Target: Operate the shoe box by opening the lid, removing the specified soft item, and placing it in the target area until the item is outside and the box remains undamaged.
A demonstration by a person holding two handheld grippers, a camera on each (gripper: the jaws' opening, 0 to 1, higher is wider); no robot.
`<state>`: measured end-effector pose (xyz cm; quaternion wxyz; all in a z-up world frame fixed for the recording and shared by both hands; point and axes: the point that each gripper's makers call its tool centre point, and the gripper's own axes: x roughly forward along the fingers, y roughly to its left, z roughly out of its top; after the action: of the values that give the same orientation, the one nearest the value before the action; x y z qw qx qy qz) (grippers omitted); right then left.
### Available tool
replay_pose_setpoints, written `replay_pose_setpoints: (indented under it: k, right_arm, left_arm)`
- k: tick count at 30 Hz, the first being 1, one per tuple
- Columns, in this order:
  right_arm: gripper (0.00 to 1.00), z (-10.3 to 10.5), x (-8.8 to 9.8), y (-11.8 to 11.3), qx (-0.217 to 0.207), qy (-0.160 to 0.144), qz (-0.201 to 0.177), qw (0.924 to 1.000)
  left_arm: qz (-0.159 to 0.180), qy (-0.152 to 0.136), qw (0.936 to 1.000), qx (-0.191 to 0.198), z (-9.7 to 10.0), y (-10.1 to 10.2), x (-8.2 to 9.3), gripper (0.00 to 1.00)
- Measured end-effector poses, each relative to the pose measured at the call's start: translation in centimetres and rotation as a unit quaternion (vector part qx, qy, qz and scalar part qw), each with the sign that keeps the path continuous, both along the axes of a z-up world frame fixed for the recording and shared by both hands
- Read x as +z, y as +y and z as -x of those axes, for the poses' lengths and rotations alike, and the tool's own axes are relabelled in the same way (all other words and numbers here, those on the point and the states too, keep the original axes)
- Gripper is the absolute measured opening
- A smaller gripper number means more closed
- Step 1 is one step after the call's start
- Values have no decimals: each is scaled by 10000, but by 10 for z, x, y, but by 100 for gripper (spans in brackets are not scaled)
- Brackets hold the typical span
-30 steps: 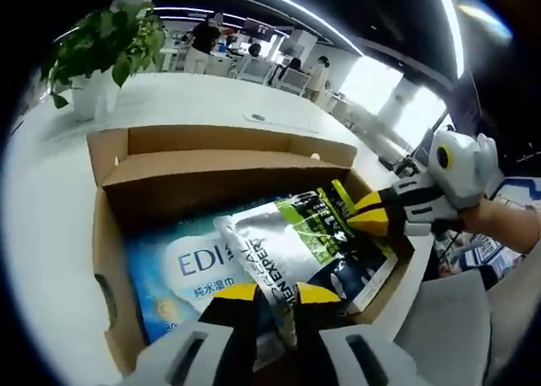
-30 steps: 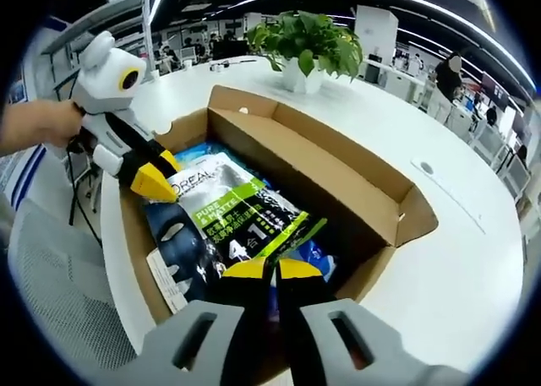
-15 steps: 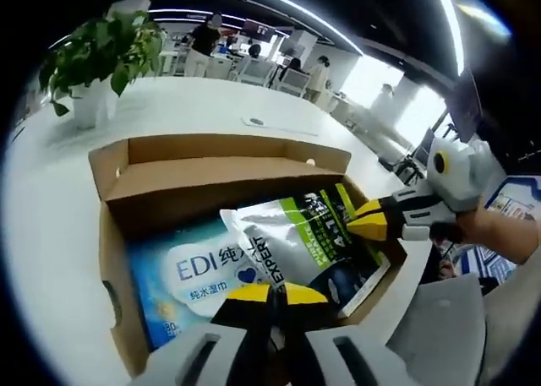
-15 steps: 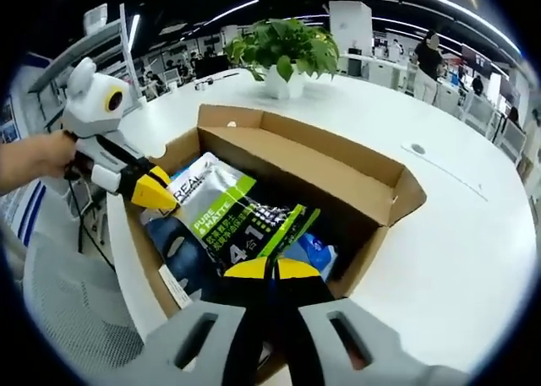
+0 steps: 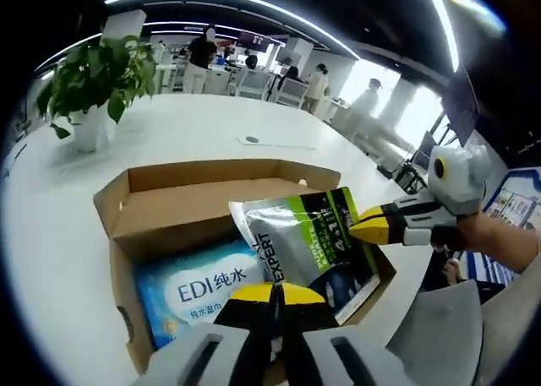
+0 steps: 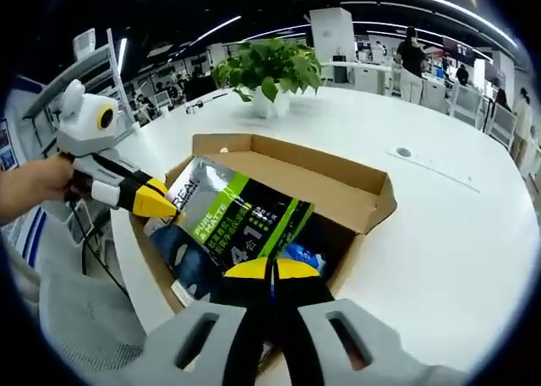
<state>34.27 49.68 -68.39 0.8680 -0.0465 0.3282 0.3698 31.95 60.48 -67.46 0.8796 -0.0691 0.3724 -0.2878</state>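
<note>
An open cardboard shoe box [image 5: 123,263] [image 6: 340,197] sits on a white table. A silver and green pouch [image 5: 304,242] [image 6: 230,220] hangs tilted above the box opening. My left gripper [image 5: 275,293] is shut on one edge of the pouch. My right gripper [image 6: 270,269] is shut on the opposite edge. Each gripper also comes into the other's view: the right gripper [image 5: 368,225] from the right, the left gripper [image 6: 157,203] from the left. A blue wet-wipes pack [image 5: 193,289] [image 6: 302,257] and a dark flat pack [image 5: 362,278] [image 6: 184,252] lie inside the box.
A potted plant [image 5: 95,75] [image 6: 267,67] stands on the white table [image 5: 51,234] [image 6: 439,225] beyond the box. A grey chair [image 5: 456,335] [image 6: 76,318] is by the table edge. People and desks fill the far background.
Both grippers have lifted the pouch from lying flat in the box to hanging above its opening. Both stay shut on it. The views have pulled up and back.
</note>
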Motion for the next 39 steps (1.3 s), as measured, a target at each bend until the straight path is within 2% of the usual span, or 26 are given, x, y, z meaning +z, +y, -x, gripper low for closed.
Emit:
replay_pose_setpoints:
  k: [6,11,19,25,39]
  right_arm:
    - [0,-2,18,-9,-149,-116,-146,9997]
    - [0,-4,31,-21,-282,-182,-219,9992]
    - [0,-8,41,-44,-504,-267,-199,9982]
    - [0,-9,46,-69,-728,-305,-179,9967]
    - [0,-13,44,-120,-1206,-273,-132,9922]
  left_arm:
    - [-15,-226,9997,10,-6,-8,18,0]
    - [8,-295,9996,-28,-8,-20,29,0]
    - [32,-302,9995,-125,-15,-39,31,0]
    - [27,-348,9988,-331,-18,-63,33,0]
    - [48,-364,9971,-664,-24,-115,33,0]
